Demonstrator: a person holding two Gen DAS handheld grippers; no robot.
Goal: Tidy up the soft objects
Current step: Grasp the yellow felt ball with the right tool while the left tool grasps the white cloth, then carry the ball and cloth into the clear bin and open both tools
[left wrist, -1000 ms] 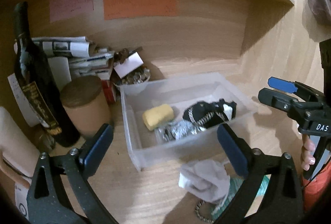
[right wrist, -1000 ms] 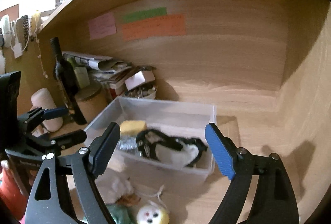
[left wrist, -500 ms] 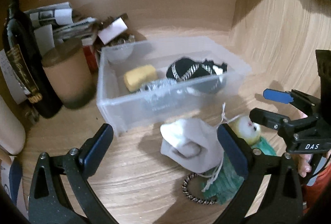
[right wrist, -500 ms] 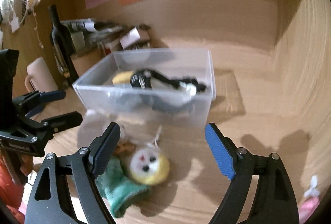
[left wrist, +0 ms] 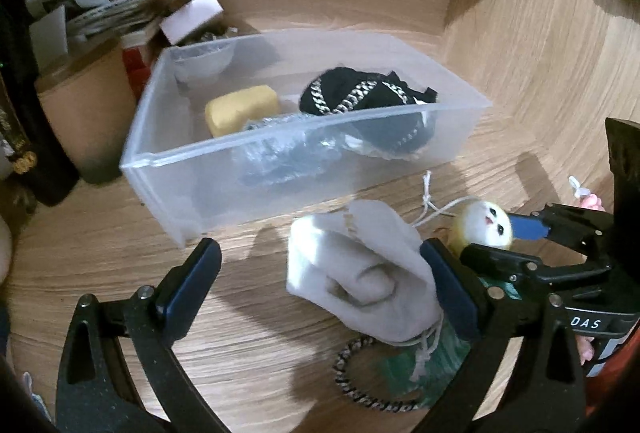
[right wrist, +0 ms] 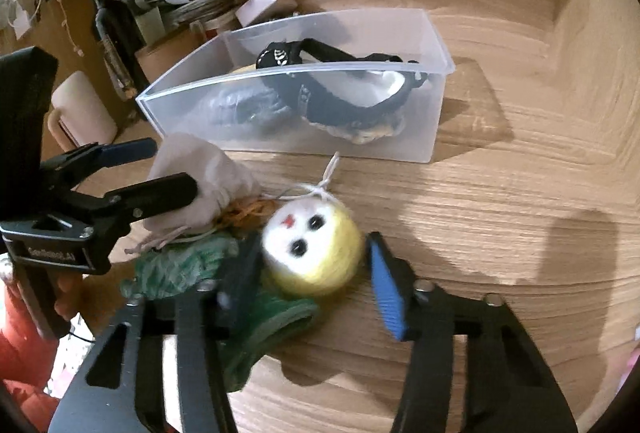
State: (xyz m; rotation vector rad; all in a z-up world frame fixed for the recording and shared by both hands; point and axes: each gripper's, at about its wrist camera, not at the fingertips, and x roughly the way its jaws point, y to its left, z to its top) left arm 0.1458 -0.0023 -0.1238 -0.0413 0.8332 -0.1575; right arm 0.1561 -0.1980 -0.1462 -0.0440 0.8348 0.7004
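Note:
A clear plastic bin on the wooden desk holds a yellow sponge, a black chain-trimmed pouch and a silvery item. In front of it lie a white cloth pouch, a yellow-and-white plush ball with a face, a green knit item and a braided hair tie. My left gripper is open around the white pouch. My right gripper is open around the plush ball.
A dark wine bottle, a cork-lidded brown canister, stacked papers and small boxes stand left of and behind the bin. A cream mug sits at far left. Wooden walls close the back and right.
Both grippers have dropped and moved forward from above the bin down to the loose items in front of it. The left now brackets the white pouch, the right brackets the plush ball.

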